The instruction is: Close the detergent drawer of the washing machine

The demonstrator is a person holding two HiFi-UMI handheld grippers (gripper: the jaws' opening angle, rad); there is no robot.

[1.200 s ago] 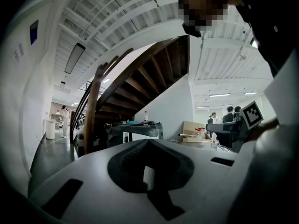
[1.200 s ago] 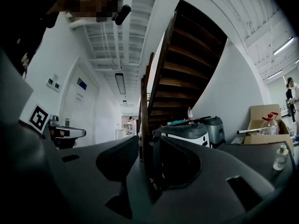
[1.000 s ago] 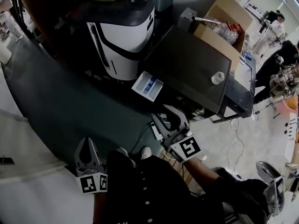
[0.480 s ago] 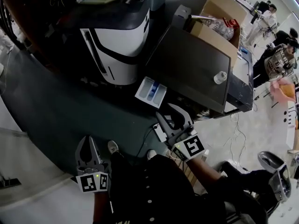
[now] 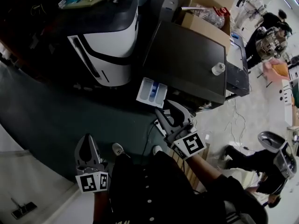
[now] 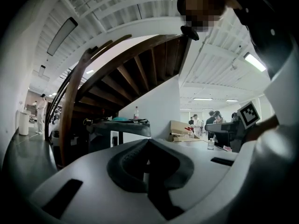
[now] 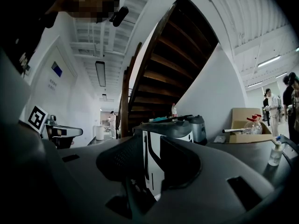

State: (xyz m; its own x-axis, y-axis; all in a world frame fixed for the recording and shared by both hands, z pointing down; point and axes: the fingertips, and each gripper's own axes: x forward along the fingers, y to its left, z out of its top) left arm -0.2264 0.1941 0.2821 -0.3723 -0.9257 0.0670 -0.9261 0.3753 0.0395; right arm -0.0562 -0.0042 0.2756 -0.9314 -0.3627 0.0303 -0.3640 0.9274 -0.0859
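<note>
The white plastic detergent drawer (image 5: 152,91) with its blue compartment stands pulled out of the dark grey washing machine (image 5: 187,59). It lies just ahead of the right gripper (image 5: 170,112), whose 2 fingers (image 7: 180,164) are released and clear of it. The left gripper (image 5: 87,146) is well apart from the drawer, its 2 fingers (image 6: 126,164) clenched tip to tip on nothing.

The right tongs (image 5: 166,110) have drawn nearer the open detergent drawer (image 5: 152,91), now just below it at mid-frame.
</note>
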